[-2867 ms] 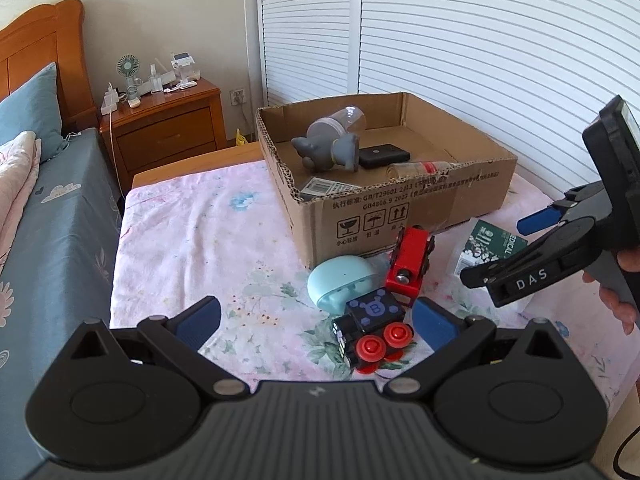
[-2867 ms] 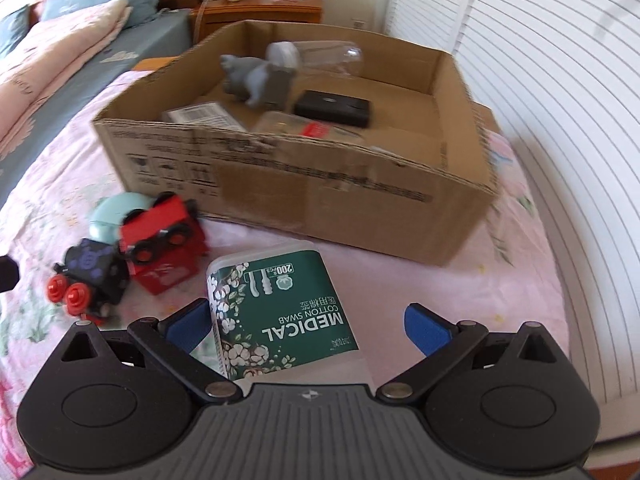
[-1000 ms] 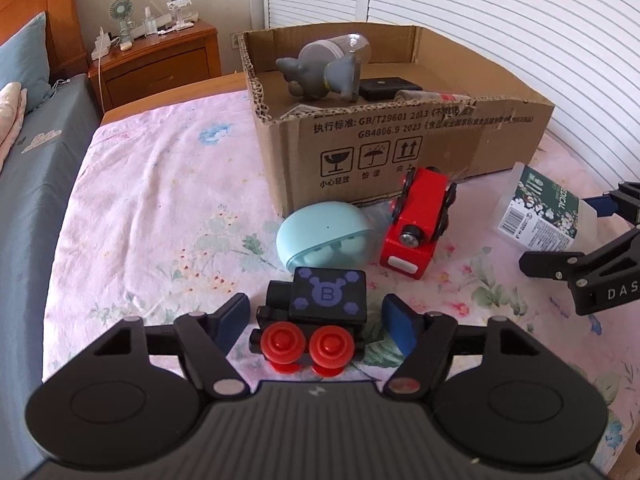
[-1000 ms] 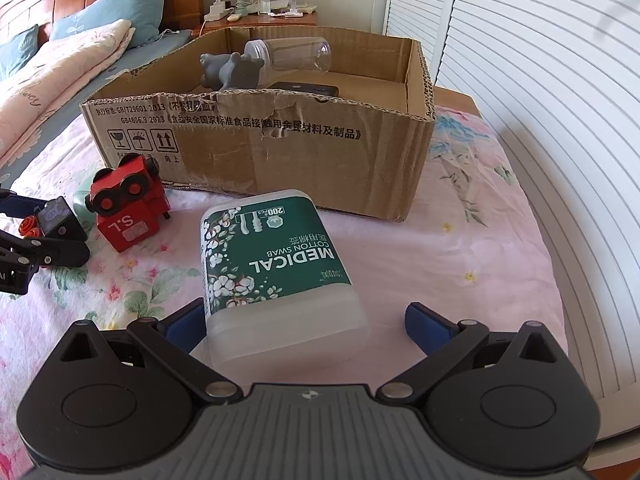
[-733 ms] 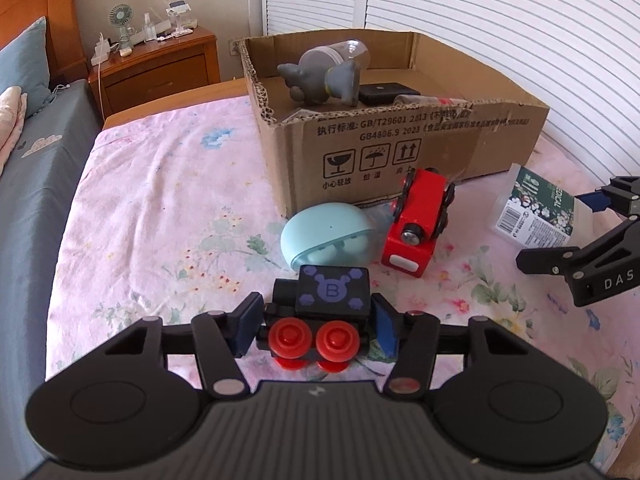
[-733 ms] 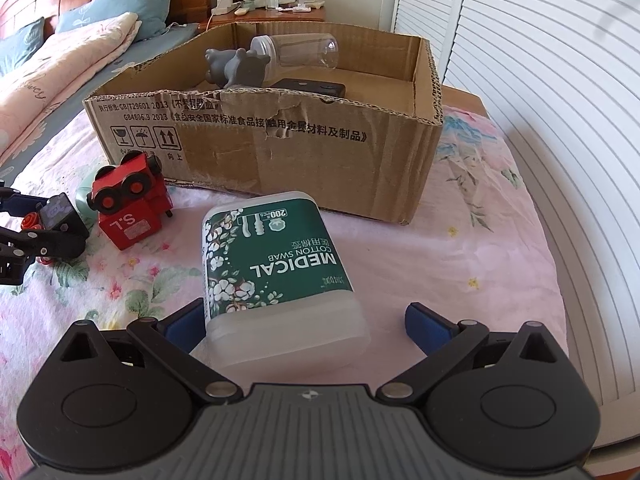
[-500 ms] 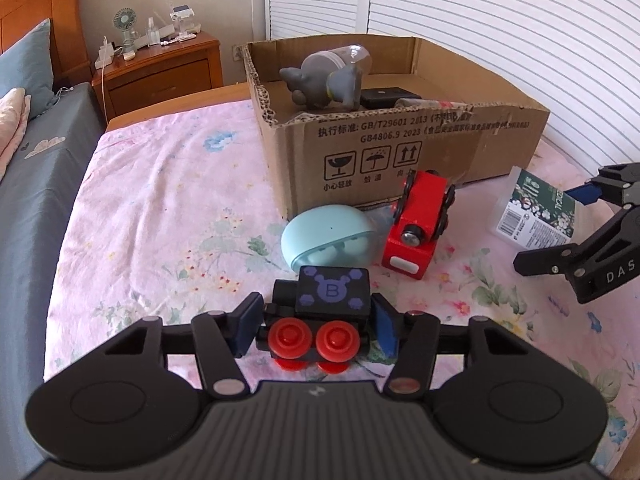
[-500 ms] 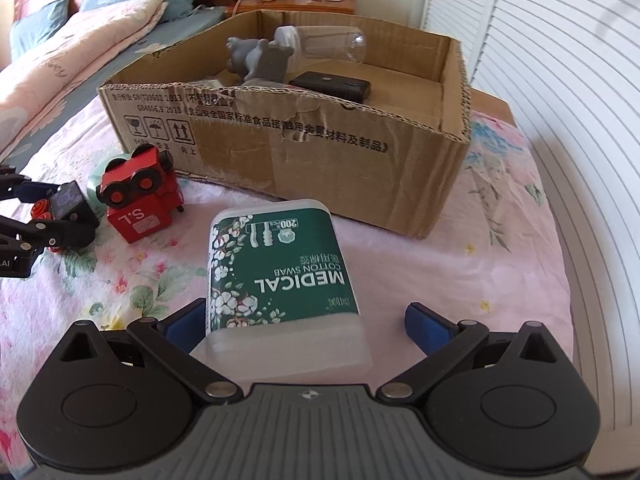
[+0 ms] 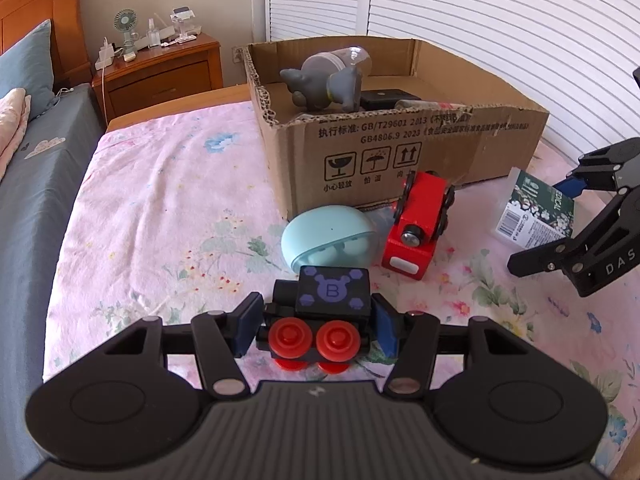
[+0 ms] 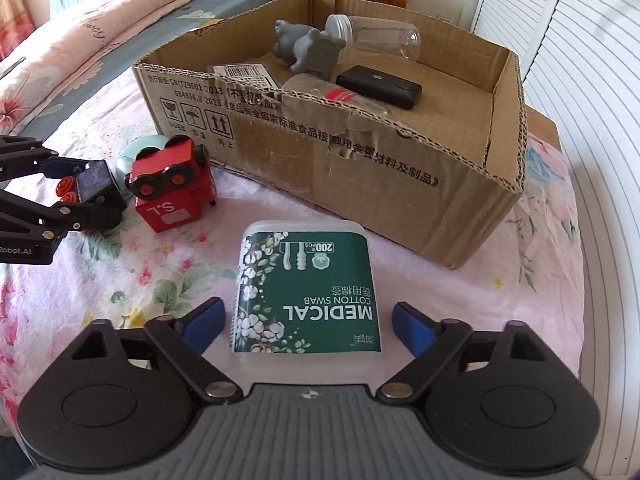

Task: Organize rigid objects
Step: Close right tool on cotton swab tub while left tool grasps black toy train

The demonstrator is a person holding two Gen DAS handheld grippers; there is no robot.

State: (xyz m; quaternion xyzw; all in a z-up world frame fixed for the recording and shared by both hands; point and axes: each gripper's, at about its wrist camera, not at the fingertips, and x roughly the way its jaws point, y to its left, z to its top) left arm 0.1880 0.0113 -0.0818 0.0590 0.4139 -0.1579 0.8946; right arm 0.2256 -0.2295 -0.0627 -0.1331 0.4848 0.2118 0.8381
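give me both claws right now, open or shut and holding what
Left claw: shut on the black toy train.
Right claw: open, jaws just closing in around the cotton swab box, pads not yet touching it.

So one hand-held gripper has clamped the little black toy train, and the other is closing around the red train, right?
Not quite. The left hand-held gripper does clamp the black toy train, but the right hand-held gripper, jaws just closing, straddles the cotton swab box, not the red train. The right wrist view shows it.
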